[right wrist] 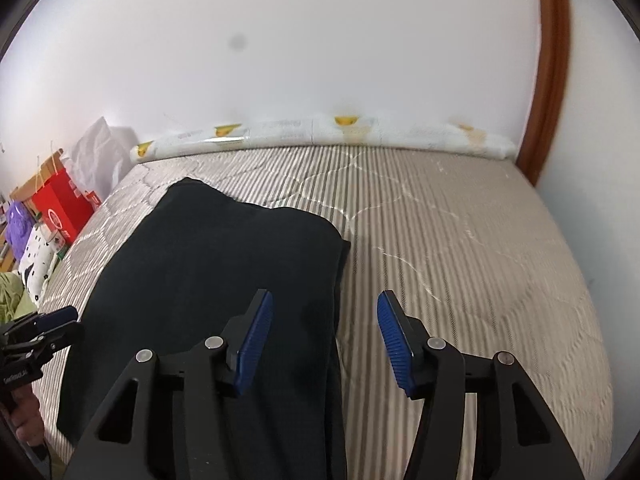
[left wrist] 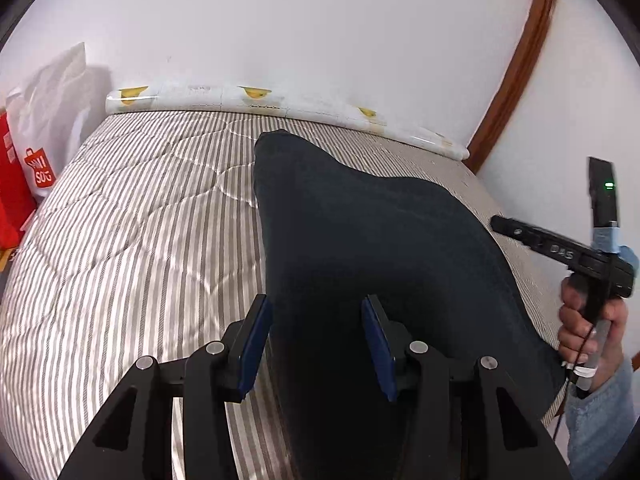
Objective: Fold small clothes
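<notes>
A dark navy garment [left wrist: 360, 232] lies flat on the striped mattress [left wrist: 132, 240]. It also shows in the right wrist view [right wrist: 224, 264]. My left gripper [left wrist: 316, 344] is open above the garment's near left edge, its blue pads wide apart and empty. My right gripper [right wrist: 326, 340] is open over the garment's right edge, one pad above the cloth and the other above bare mattress [right wrist: 460, 248]. The right gripper's body [left wrist: 580, 256] appears at the right in the left wrist view. The left gripper [right wrist: 36, 336] appears at the left edge of the right wrist view.
A white patterned roll [left wrist: 280, 102] lies along the wall at the mattress's far edge. White and red bags [left wrist: 28, 168] stand at the left. A red box [right wrist: 60, 204] and soft toys [right wrist: 28, 248] sit beyond the left edge. A wooden frame [right wrist: 552, 72] rises at right.
</notes>
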`<state>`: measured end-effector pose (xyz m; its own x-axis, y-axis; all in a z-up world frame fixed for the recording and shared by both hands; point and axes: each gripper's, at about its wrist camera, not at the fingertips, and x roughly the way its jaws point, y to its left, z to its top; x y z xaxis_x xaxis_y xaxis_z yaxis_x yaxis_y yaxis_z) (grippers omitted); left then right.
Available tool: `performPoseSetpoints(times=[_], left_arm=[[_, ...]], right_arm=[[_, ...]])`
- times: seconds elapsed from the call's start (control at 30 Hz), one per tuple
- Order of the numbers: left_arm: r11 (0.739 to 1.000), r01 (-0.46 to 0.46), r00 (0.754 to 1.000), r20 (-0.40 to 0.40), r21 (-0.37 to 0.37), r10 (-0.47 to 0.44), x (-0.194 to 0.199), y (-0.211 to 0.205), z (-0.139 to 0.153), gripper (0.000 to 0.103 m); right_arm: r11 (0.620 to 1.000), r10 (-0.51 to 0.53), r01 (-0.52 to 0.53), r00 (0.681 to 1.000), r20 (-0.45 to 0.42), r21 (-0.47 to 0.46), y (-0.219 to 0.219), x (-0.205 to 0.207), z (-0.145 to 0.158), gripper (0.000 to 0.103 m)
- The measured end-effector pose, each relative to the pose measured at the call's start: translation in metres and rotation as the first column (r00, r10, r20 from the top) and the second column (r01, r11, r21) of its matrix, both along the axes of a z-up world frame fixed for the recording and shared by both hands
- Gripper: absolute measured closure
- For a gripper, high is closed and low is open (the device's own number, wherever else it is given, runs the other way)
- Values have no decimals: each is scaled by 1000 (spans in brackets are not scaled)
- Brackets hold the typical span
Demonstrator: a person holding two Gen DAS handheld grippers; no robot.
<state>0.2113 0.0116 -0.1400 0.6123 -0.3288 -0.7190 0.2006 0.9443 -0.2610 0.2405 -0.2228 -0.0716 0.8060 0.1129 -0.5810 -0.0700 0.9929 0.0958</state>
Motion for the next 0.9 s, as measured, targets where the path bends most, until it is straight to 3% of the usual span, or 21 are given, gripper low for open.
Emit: performPoseSetpoints(times=[0.2,0.37,0.5,0.57,0.63,0.77,0.9], left_arm=[[1000,28,999,-28,-7,-29,21,-3,-9,56],[999,39,999,-28,-5,-39,29,-5,-13,54],[999,44,999,-22,-5,-44,32,-5,-14,53],[999,44,999,-21,-22,-44,31,-3,-14,53],[998,46,999,-17,-31,-47,30,-4,-14,53],[999,45,999,-4,-2,-45,27,-7,-14,53],[998,53,998,-14,-30,-53,21,-1,-11,53]], right_arm=[[996,17,-9,995,-97,83,-3,57,-19,49],[991,33,-17,992,-118,136,0,84,-24,51],[992,71,-58,992,-105,114,13,99,-24,84],[995,78,-76,997,-21,69,15,92,-17,87],[998,12,-14,999,43,55,5,87,-15,93],[999,-24,25,999,-28,36,6,97,-27,92],[999,-50,50,998,-34,-6,4,84,-13,78]])
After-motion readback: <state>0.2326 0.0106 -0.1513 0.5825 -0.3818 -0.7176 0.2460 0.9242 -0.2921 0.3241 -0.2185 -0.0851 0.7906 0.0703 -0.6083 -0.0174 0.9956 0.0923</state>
